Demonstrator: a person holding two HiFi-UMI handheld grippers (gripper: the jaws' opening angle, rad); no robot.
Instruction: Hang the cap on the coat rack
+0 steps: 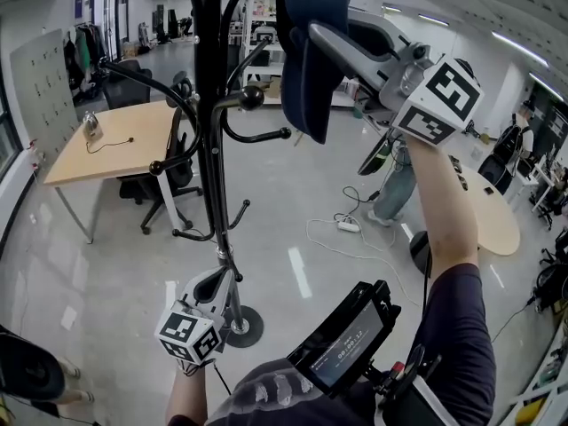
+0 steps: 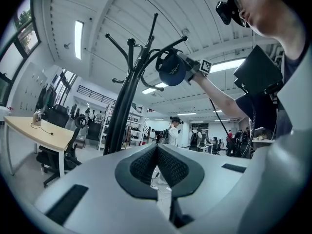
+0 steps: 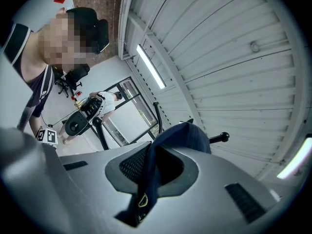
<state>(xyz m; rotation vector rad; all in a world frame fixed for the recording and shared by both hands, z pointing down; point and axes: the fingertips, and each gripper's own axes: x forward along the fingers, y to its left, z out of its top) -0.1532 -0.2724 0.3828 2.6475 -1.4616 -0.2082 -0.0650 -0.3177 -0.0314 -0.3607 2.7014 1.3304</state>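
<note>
Office ceiling [image 3: 234,57] behind, the right gripper [image 3: 152,162], clamped on the navy cap [image 1: 311,56], holds it just right of the coat rack's [image 1: 209,105] ball-tipped hook [image 1: 251,97]; left gripper [image 2: 157,152] closed, empty.

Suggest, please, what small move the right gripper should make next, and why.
Probably ease the right gripper leftwards, towards the ball-tipped hook of the coat rack: its fingers are shut on the cap, which hangs beside the rack, on no hook.

Matt navy cloth cap [image 1: 311,51]; glossy black metal coat rack [image 1: 209,105]; smooth wooden desk [image 1: 111,145].
</note>
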